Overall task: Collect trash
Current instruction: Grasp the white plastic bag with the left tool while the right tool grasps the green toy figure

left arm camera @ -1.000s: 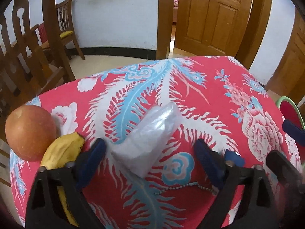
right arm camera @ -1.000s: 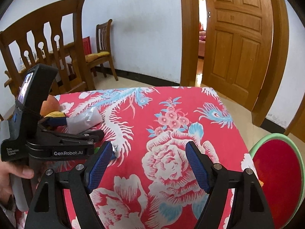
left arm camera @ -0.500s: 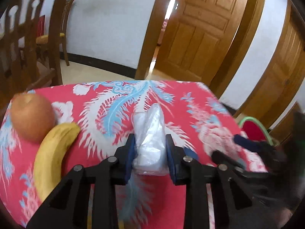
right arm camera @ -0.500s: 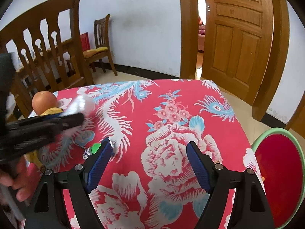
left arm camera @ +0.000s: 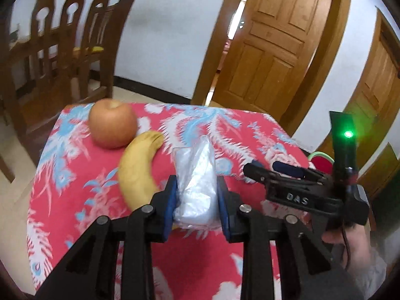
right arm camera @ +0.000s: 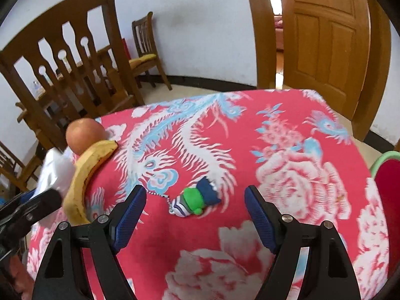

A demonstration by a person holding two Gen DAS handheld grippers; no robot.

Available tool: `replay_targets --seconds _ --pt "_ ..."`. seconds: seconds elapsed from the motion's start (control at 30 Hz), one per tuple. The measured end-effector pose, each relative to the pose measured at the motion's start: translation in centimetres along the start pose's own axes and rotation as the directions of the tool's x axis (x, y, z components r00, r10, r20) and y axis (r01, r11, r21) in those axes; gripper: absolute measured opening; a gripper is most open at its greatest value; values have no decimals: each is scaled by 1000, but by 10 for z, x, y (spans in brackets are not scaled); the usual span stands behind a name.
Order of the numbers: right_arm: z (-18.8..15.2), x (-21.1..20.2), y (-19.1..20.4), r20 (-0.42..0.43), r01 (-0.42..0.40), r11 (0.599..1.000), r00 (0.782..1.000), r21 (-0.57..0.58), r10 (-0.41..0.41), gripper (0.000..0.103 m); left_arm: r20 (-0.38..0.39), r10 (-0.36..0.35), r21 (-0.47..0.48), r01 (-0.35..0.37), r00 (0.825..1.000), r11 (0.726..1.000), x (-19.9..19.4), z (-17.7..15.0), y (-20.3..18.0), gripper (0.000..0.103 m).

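Note:
A crumpled clear plastic bag [left arm camera: 195,165] is pinched between the blue pads of my left gripper [left arm camera: 197,193], which is shut on it and holds it just above the red flowered tablecloth [left arm camera: 82,175]. In the right wrist view the same bag [right arm camera: 56,172] shows at the far left, in front of the banana. My right gripper [right arm camera: 195,206] hangs open over the cloth. A small green and blue keychain toy [right arm camera: 200,197] lies on the table between its fingers, untouched. A red bin with a green rim [right arm camera: 388,187] stands beyond the table's right edge.
An apple [left arm camera: 112,125] and a banana [left arm camera: 137,167] lie at the table's left side, close beside the held bag. Wooden chairs [right arm camera: 75,75] stand behind the table on the left, and a wooden door [right arm camera: 325,45] at the back right. The right gripper [left arm camera: 270,168] is near the table's right edge.
My left gripper has shut on the plastic bag and lifted it off the cloth, swinging back and left. The right gripper shifted left, so the keychain toy now lies between its fingers.

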State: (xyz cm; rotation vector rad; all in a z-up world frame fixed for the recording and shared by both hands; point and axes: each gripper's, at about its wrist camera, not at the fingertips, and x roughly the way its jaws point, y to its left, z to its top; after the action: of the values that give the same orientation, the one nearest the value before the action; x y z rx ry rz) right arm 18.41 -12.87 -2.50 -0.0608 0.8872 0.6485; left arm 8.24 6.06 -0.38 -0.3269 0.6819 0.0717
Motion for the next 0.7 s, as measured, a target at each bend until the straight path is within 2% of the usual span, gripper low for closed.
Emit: replay_targets --seconds 0.1,0.23,0.33,0.4,0.43,0.57,0.7 --pt "-1 14 8 -35 73 996 997 -60 -75 82 15 -8 -11 8 1000 1000 3 -10 5 31" --pt "-2 21 9 -66 91 993 993 -72 -96 81 10 24 29 -24 1000 999 12 -15 0 31" --pt "-2 21 9 -66 89 994 993 -68 -93 81 4 15 29 -15 1000 999 10 -19 2 31" --pt "-2 18 9 -55 89 994 994 -69 -93 65 6 6 19 -6 1000 1000 8 -19 4 31" --pt "-3 18 8 -52 84 994 995 -69 -88 50 6 2 14 -2 1000 1000 8 -19 5 31" --pt "-4 17 8 -48 75 995 996 -64 -78 49 9 1 19 -2 1000 1000 7 -20 6 31" --pt "-7 9 7 -34 32 998 999 -61 -34 49 10 12 31 -12 1000 999 7 -21 3 31"
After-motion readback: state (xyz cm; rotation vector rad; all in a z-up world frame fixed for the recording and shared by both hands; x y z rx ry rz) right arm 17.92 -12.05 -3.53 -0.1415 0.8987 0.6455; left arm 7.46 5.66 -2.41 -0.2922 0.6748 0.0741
